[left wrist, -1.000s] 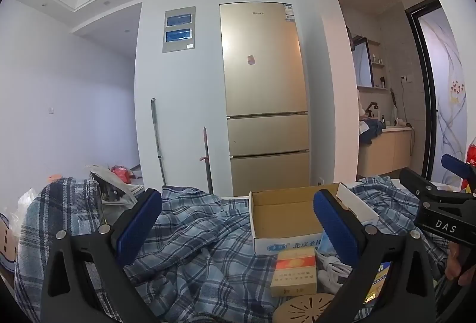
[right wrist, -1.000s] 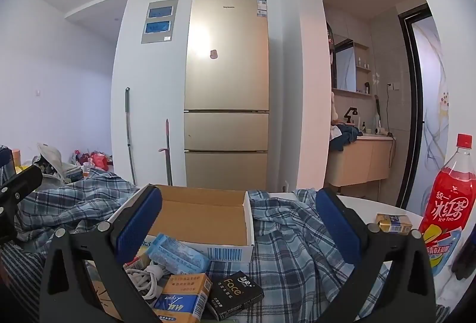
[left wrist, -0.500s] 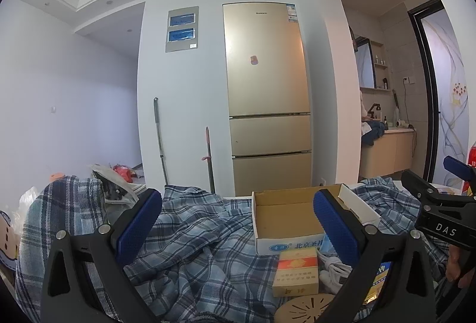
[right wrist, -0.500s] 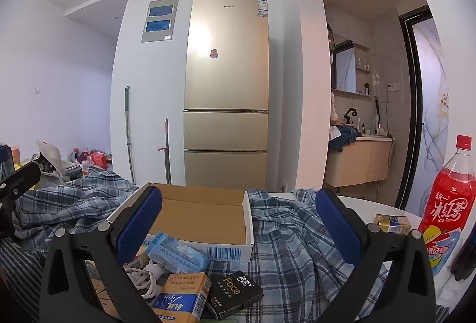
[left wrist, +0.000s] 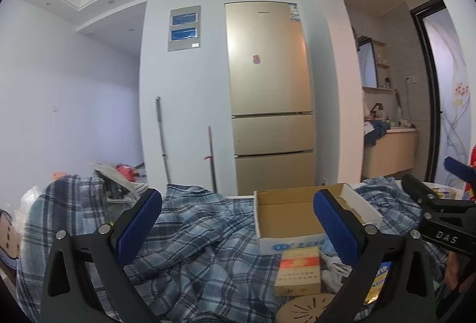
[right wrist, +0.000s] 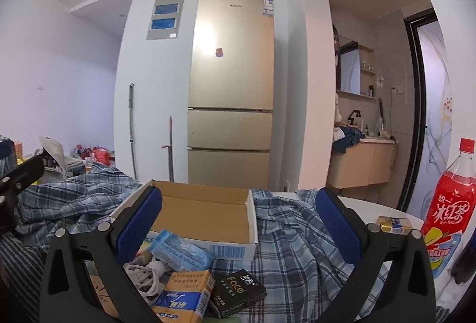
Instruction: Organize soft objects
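Grippers both spread wide, holding nothing. Left gripper above rumpled plaid shirt, which fills the gap between its fingers; open box by the right finger. Right gripper framing the box, shirt under its right finger, bottle further right.

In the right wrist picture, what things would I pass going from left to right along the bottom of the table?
White coiled cable → blue and orange carton → black Face box → blue plaid cloth → small yellow box → red ice tea bottle.
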### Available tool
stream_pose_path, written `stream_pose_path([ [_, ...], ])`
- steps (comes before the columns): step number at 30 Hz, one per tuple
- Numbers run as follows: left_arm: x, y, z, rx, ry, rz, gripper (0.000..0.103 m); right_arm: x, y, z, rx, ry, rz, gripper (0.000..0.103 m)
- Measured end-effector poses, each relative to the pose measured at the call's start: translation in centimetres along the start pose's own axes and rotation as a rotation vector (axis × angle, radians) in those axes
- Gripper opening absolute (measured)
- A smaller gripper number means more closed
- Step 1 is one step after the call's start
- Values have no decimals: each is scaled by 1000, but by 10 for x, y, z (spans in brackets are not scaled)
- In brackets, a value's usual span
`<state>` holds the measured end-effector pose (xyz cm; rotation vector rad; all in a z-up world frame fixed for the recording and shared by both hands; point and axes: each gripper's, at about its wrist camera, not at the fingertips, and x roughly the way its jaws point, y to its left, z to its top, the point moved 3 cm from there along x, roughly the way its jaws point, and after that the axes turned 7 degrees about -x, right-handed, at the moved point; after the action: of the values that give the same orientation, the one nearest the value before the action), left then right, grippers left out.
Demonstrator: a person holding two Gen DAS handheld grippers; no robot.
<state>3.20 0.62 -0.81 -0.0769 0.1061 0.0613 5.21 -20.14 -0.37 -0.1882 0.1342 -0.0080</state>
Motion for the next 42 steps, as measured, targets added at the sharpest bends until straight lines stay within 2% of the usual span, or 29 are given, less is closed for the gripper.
stream_pose_path([
  [14,10,-2,-4,5,57,-24,103,-6,6,2,-25,-30,0,103],
  [19,6,2,-1,-14,35,-20,103,-3,8,2,-39,-15,-7,103],
  [27,2,-6,0,25,24,-29,103,-4,5,2,-24,-20,-8,103],
  [35,5,-7,-1,28,46,-27,103,-3,5,1,-15,-21,9,103],
  [38,6,-8,-2,33,49,-31,103,-4,8,2,-35,-26,-25,103],
  [42,6,-9,-3,37,50,-41,103,-7,10,3,-44,-39,-21,103],
])
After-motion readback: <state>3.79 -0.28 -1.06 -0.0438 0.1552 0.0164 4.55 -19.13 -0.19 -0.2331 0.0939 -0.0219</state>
